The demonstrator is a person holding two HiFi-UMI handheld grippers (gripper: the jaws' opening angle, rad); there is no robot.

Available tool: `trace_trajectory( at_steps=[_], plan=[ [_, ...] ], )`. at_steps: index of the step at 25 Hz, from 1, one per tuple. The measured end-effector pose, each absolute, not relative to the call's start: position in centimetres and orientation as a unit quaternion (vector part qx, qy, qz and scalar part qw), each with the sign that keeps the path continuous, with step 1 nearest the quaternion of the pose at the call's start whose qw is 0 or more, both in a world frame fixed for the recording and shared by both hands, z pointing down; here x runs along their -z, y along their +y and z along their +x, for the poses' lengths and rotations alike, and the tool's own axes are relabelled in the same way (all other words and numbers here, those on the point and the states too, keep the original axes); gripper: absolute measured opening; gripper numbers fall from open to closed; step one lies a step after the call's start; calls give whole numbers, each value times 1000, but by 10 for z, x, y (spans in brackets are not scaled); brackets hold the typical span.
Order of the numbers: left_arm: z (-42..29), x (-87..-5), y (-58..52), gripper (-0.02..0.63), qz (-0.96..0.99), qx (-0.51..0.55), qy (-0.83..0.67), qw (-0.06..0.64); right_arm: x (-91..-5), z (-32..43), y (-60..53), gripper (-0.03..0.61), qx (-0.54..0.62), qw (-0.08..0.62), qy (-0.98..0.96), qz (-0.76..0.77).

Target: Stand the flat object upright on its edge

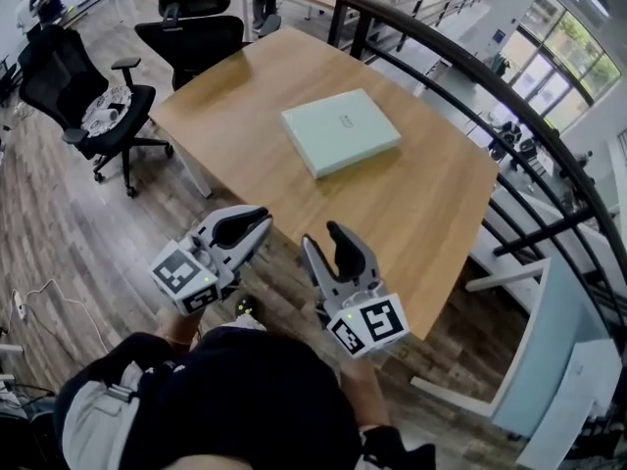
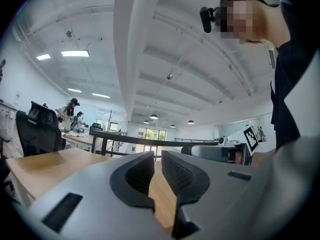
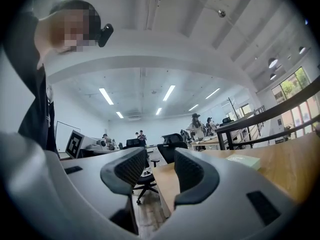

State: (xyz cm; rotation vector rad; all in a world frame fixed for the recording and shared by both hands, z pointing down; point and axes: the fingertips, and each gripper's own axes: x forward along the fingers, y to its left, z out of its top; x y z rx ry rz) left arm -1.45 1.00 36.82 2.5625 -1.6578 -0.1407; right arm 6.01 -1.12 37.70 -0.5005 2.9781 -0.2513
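— How is the room laid out?
— The wooden table (image 1: pixel 431 213) fills the middle; a dark railing (image 1: pixel 490 96) runs past its right edge; black office chairs (image 1: pixel 93 96) stand off its far left corner; wood floor (image 1: pixel 59 253) lies open along the left and near sides.
— And the flat object (image 1: pixel 340 130)?
— It lies flat mid-table, bare tabletop on every side, well apart from both tools.
— The tools?
— The left gripper (image 1: pixel 247 225) has its jaws pressed together on nothing; the right gripper (image 1: pixel 321 241) has its jaws spread, empty; both hover off the table's near edge.

Flat green box (image 1: pixel 341 130) lies on wooden table (image 1: pixel 431 213).
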Motion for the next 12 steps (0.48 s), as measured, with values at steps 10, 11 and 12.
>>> trace_trajectory(
  at_steps=[10, 11, 12],
  plan=[
    [-78, -370, -9, 34, 854, 48, -515, 52, -381, 10, -34, 172, 90, 54, 971, -217],
    [-85, -373, -10, 34, 855, 44, -514, 53, -382, 4, -36, 172, 91, 54, 969, -222],
    [-93, -376, -11, 34, 856, 41, -512, 54, -383, -2, -36, 172, 93, 54, 968, -226]
  ],
)
